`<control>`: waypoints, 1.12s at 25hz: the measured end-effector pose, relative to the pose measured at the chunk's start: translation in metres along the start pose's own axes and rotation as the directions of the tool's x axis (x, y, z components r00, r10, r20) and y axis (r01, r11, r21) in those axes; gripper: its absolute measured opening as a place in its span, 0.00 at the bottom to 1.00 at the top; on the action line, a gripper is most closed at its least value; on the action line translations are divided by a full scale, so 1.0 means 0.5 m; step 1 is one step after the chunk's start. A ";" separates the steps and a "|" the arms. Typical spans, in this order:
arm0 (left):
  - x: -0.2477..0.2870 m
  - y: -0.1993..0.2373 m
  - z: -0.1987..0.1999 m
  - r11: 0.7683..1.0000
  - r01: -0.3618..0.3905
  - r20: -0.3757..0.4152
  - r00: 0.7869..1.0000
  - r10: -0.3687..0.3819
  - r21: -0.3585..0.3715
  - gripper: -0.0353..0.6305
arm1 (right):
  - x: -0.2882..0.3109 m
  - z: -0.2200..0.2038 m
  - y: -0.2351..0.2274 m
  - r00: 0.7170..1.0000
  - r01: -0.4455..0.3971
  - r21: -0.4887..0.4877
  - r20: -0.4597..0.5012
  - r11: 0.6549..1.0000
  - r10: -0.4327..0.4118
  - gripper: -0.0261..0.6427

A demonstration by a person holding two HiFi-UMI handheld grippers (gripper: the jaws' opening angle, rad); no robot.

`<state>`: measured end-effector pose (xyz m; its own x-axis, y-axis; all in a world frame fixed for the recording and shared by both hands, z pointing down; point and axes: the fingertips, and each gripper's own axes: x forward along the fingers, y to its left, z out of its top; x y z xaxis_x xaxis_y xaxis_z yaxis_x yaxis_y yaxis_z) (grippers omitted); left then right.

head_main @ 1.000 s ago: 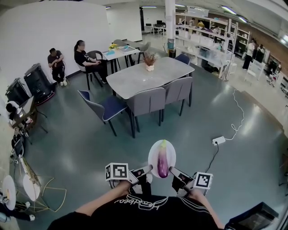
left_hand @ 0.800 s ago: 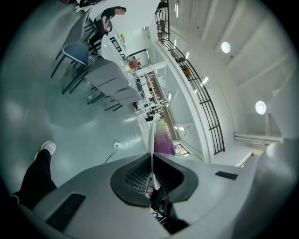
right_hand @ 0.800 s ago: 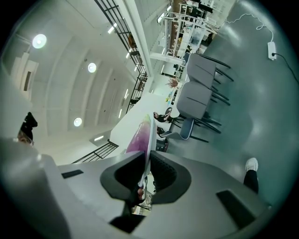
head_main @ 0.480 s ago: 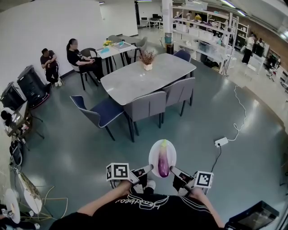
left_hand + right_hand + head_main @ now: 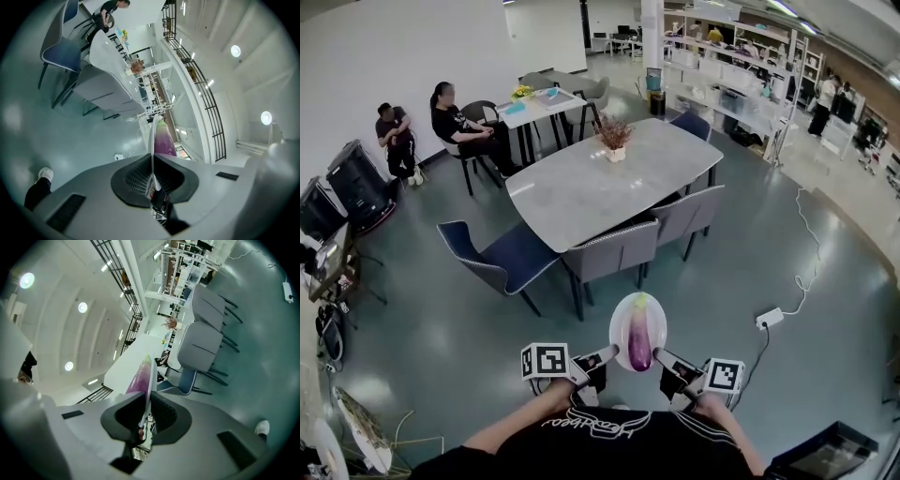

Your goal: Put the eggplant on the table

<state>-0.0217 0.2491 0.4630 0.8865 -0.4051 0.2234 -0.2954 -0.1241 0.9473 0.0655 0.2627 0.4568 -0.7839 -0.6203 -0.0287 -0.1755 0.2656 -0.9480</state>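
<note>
A purple eggplant (image 5: 639, 337) with a green cap lies lengthwise on a white plate (image 5: 620, 327), carried above the floor in front of me. My left gripper (image 5: 607, 355) is shut on the plate's near left rim, and my right gripper (image 5: 661, 357) is shut on its near right rim. In the left gripper view the plate (image 5: 152, 140) shows edge-on between the jaws with the eggplant (image 5: 163, 140) beside it. The right gripper view shows the same plate edge (image 5: 149, 390) and eggplant (image 5: 139, 376). The grey dining table (image 5: 600, 178) stands ahead.
Grey chairs (image 5: 614, 258) and a blue chair (image 5: 502, 262) line the table's near side. A small plant pot (image 5: 615, 153) sits on the table. Two people (image 5: 455, 127) sit at the far left. A power strip (image 5: 770, 319) with cable lies on the floor, right.
The table and chairs have drawn closer and shifted in the head view as I walked toward them. Both grippers keep the same hold on the plate with the eggplant.
</note>
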 end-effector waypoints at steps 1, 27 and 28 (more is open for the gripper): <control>0.003 0.004 0.026 1.000 0.007 0.005 1.000 -0.007 -0.001 0.08 | 0.021 0.016 -0.003 1.000 0.001 -0.009 -0.004 1.000 -0.001 0.10; -0.041 0.036 0.247 0.998 0.056 0.117 0.991 -0.059 0.026 0.08 | 0.245 0.099 -0.005 0.996 -0.018 -0.082 -0.084 0.996 0.011 0.10; -0.043 0.038 0.247 0.998 0.055 0.120 0.991 -0.058 0.024 0.08 | 0.248 0.098 -0.006 0.996 -0.019 -0.084 -0.089 0.996 0.011 0.10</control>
<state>-0.0904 0.1434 0.4479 0.8529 -0.5033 0.1389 -0.2543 -0.1682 0.9524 -0.0018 0.1489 0.4406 -0.8357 -0.5491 -0.0110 -0.2104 0.3386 -0.9171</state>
